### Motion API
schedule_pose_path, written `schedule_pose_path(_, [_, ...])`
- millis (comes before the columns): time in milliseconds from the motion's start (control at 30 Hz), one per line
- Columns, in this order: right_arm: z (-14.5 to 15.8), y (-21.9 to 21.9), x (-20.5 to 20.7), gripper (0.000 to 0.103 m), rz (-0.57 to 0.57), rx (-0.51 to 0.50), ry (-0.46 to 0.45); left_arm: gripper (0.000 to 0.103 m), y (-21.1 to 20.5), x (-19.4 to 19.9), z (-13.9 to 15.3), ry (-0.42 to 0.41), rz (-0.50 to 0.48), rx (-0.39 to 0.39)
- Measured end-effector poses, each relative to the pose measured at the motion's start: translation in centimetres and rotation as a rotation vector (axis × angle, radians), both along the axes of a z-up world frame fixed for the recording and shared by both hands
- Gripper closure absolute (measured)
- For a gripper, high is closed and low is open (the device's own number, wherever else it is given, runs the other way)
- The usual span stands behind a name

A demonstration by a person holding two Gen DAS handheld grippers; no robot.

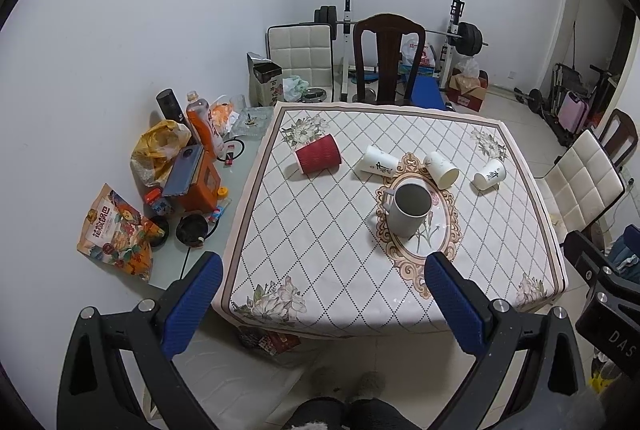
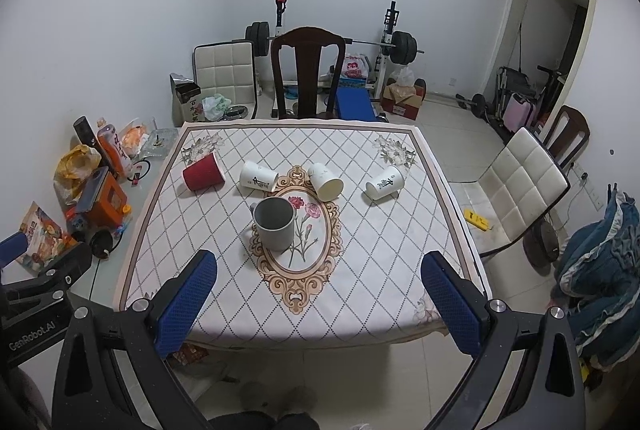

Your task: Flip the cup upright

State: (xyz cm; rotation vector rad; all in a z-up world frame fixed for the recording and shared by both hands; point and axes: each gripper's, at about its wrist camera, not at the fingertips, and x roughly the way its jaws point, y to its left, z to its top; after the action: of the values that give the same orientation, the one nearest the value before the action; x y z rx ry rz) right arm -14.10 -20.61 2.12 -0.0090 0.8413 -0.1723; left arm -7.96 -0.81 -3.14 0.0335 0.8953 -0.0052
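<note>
A grey mug (image 1: 407, 208) (image 2: 274, 223) stands upright near the middle of the table (image 1: 320, 262) (image 2: 380, 270). Behind it several paper cups lie on their sides: a red one (image 1: 318, 159) (image 2: 202, 172) at the left, and three white ones (image 1: 378, 161) (image 1: 441, 170) (image 1: 490, 174), also in the right wrist view (image 2: 258, 176) (image 2: 326, 182) (image 2: 383, 183). My left gripper (image 1: 322, 302) and right gripper (image 2: 318, 304) are both open and empty, held above the table's near edge, well short of the cups.
A low side surface left of the table holds snack bags (image 1: 116, 230), an orange box (image 1: 198, 186) and bottles (image 1: 204, 126). A dark wooden chair (image 1: 388, 58) stands behind the table, a white chair (image 2: 520, 190) at its right. Gym gear lines the back wall.
</note>
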Motion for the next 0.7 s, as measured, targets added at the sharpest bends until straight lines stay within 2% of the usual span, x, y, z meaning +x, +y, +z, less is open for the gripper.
schedule_pose_path(700, [-0.37,-0.47,-0.76,0.0,-0.012,0.008,0.009,0.0,-0.76,-0.37,0.15,0.007,-0.017,-0.007])
